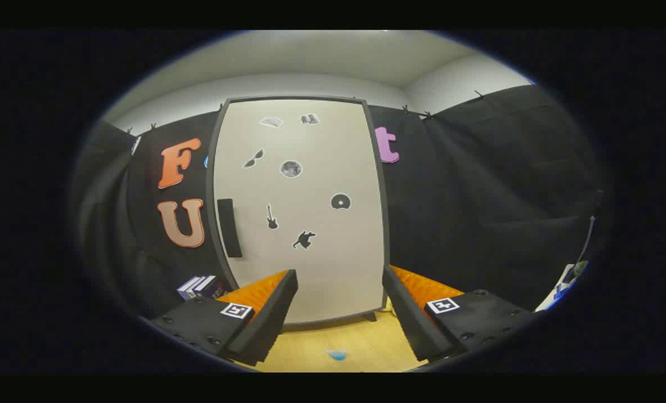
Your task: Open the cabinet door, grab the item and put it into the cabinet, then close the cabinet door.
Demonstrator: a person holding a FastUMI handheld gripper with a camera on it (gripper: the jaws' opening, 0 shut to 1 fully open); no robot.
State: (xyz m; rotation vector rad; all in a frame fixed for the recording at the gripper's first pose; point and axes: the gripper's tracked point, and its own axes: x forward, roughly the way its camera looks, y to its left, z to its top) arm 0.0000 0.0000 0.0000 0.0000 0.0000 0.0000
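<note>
A tall cabinet stands straight ahead on a wooden surface, and its cream door (310, 263) is closed. The door carries several small dark stickers. A black vertical handle (229, 228) sits near the door's left edge, above and a little left of my left finger. My gripper (339, 274) is open, its two fingers spread wide with nothing between them, and it is a short way back from the door. A small blue item (336, 354) lies on the wood between the fingers, close below me.
The wooden tabletop (361, 338) runs from under the fingers to the cabinet's feet. Some boxes or books (199, 286) lie left of the cabinet's base. Black cloth hangs behind and to the right. A white and blue object (562, 285) sits at the far right.
</note>
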